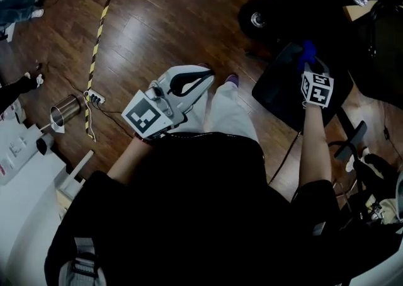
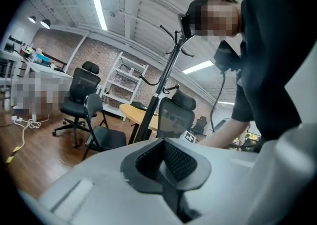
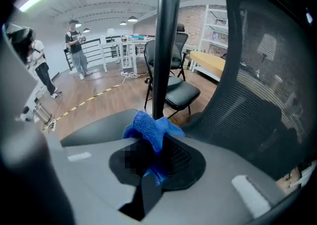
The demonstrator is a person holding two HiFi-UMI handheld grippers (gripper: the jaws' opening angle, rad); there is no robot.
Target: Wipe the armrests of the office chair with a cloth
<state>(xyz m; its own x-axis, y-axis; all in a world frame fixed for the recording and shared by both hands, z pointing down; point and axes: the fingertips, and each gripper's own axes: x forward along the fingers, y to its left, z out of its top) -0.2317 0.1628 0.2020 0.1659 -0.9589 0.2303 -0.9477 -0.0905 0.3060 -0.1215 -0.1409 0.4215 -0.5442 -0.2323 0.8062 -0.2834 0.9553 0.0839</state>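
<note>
Dark wooden floorboards (image 1: 157, 20) run under everything, crossed by a yellow-and-black striped tape line (image 1: 101, 23), with a shiny metal cup (image 1: 65, 109) near the left edge of the head view. On the right side, the white right gripper (image 1: 308, 67) has its jaws closed on a bright blue fluffy cloth (image 1: 306, 51), which bunches up out of the black pads in the right gripper view (image 3: 148, 127). The cloth is held over a flat black panel (image 1: 280, 92); whether it touches that panel cannot be told. Just to the right in the right gripper view rises the curved grey mesh back of the black office chair (image 3: 252, 95), and a black upright pole (image 3: 166, 40) stands straight ahead with a black folding chair (image 3: 173, 87) behind it. The white left gripper (image 1: 204, 80) is held well apart from the chair, above the person's pale trouser legs (image 1: 223, 111), its ribbed black pads (image 2: 173, 159) pressed together with nothing between them
</note>
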